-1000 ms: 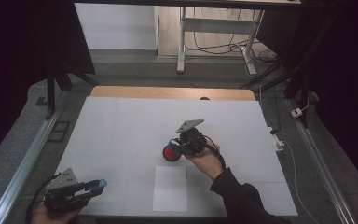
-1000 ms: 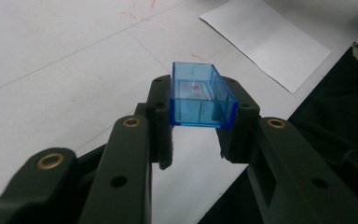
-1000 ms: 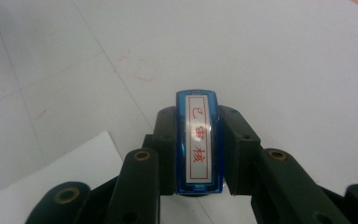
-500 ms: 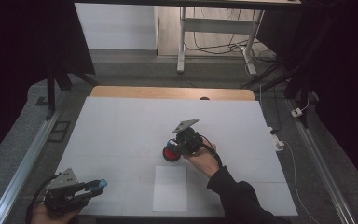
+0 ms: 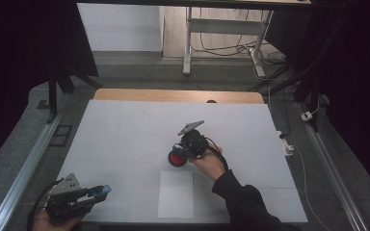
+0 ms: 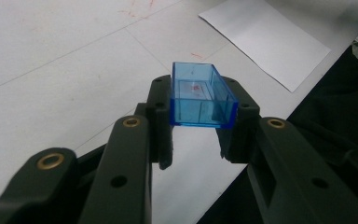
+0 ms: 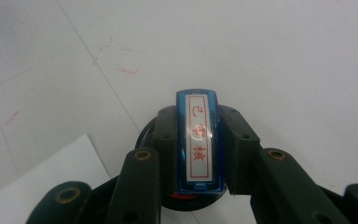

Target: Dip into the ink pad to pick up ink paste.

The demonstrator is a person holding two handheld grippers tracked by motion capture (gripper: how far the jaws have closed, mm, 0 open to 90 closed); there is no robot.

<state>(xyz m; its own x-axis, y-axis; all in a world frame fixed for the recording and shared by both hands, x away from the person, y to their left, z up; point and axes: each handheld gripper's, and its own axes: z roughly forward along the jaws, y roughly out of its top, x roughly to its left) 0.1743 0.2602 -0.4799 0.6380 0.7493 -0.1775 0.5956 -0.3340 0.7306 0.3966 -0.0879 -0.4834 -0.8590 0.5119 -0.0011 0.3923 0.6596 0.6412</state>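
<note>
Right tongs (image 5: 179, 155) over red ink pad (image 5: 175, 159)

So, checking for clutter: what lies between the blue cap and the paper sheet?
In the high view, bare white table separates the blue cap from the paper sheet.

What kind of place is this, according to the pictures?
Probably a lab or workshop set up for recording. A white-covered table stands between metal rails, with dark curtains at the sides and loose cables on the floor behind.
</note>
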